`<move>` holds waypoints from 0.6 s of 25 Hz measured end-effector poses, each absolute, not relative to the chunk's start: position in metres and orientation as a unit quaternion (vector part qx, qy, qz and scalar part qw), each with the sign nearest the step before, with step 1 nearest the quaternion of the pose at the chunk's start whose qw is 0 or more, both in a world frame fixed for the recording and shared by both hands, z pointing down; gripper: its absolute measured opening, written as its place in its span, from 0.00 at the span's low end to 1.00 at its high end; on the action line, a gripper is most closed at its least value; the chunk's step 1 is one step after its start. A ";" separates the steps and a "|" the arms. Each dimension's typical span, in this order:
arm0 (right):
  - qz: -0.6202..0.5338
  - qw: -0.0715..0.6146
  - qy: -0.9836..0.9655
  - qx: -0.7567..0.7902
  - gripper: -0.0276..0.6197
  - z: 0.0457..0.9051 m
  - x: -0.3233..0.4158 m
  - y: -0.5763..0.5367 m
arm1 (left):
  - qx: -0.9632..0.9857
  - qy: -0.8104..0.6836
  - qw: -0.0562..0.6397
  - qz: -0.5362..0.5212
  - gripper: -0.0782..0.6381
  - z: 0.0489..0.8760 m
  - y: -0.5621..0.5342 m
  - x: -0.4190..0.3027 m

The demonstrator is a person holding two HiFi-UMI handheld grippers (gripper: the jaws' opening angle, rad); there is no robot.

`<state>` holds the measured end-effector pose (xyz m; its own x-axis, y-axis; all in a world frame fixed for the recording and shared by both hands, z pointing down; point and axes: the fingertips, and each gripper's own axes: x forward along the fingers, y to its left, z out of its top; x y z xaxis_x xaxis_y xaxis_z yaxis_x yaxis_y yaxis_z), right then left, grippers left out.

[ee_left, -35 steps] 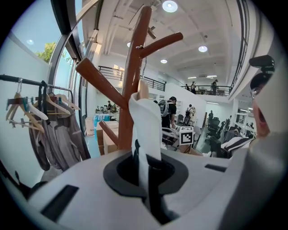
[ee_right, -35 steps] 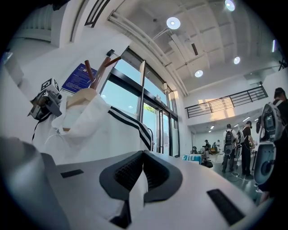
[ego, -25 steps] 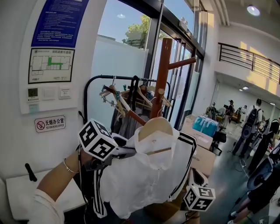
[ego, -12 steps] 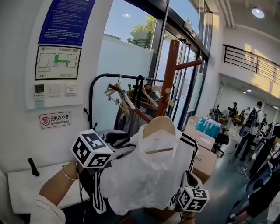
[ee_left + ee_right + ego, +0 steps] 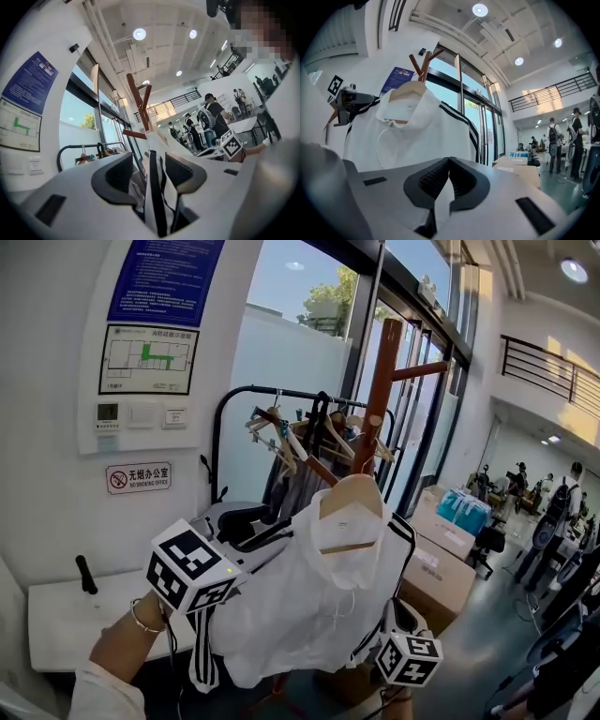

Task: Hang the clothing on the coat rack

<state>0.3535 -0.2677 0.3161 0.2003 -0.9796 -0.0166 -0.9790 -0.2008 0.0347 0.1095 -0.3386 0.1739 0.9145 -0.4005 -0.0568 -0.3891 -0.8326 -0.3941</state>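
White wall (image 5: 47, 474) with notices on the left, tall windows (image 5: 291, 334) behind. One wooden coat rack (image 5: 380, 381) stands before one black rail (image 5: 272, 395) that carries several bare hangers. One white jacket (image 5: 300, 615) with black stripes hangs on one wooden hanger (image 5: 352, 498), which sits against the rack's trunk.

Two grippers are at the jacket. The left gripper (image 5: 152, 164) is at the jacket's left shoulder. Its jaws are opening, already wide apart, and a striped fold (image 5: 153, 187) of the sleeve runs loose between them, the left pad clear of it. The right gripper (image 5: 449, 161) is low at the jacket's right hem, tips closed together with a strip of white cloth pinched between the pads. The jacket's body hangs between the two grippers, above the right one.
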 end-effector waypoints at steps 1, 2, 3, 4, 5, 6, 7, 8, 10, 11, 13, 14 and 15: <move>-0.017 0.007 -0.635 0.772 0.08 0.316 0.352 -0.269 | -0.958 0.206 0.199 -0.010 0.42 0.173 -0.334 0.108; -0.017 0.005 -0.639 0.769 0.08 0.317 0.350 -0.270 | -0.958 0.209 0.197 -0.006 0.42 0.172 -0.331 0.106; -0.016 0.002 -0.643 0.766 0.08 0.317 0.348 -0.271 | -0.956 0.215 0.197 -0.001 0.42 0.171 -0.327 0.103; -0.015 -0.001 -0.647 0.762 0.08 0.318 0.345 -0.272 | -0.954 0.225 0.199 0.005 0.42 0.171 -0.323 0.100; -0.014 -0.004 -0.651 0.759 0.08 0.319 0.343 -0.272 | -0.950 0.237 0.202 0.011 0.41 0.170 -0.319 0.096; -0.013 -0.008 -0.655 0.756 0.08 0.320 0.340 -0.273 | -0.947 0.248 0.204 0.019 0.42 0.169 -0.314 0.093; -0.012 -0.012 -0.659 0.752 0.08 0.321 0.338 -0.274 | -0.943 0.258 0.207 0.027 0.42 0.168 -0.310 0.089; -0.011 -0.016 -0.663 0.749 0.08 0.322 0.335 -0.276 | -0.941 0.267 0.206 0.034 0.41 0.169 -0.305 0.085; -0.006 -0.019 -0.672 0.740 0.08 0.326 0.328 -0.280 | -0.936 0.287 0.199 0.046 0.41 0.173 -0.295 0.077; -0.004 -0.020 -0.676 0.736 0.08 0.328 0.324 -0.282 | -0.933 0.298 0.193 0.053 0.41 0.176 -0.291 0.073; 0.001 -0.019 -0.684 0.729 0.08 0.333 0.318 -0.284 | -0.928 0.322 0.177 0.069 0.41 0.184 -0.281 0.066; 0.005 -0.018 -0.688 0.726 0.08 0.336 0.316 -0.285 | -0.925 0.332 0.167 0.075 0.40 0.189 -0.276 0.063; 0.008 -0.018 -0.690 0.723 0.08 0.340 0.314 -0.285 | -0.924 0.339 0.156 0.078 0.39 0.196 -0.272 0.061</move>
<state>0.3141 -0.2847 0.3401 0.0466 -0.9988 -0.0130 -0.9982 -0.0461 -0.0375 0.0611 -0.2719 0.1958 0.7578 -0.6023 -0.2509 -0.6513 -0.7212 -0.2361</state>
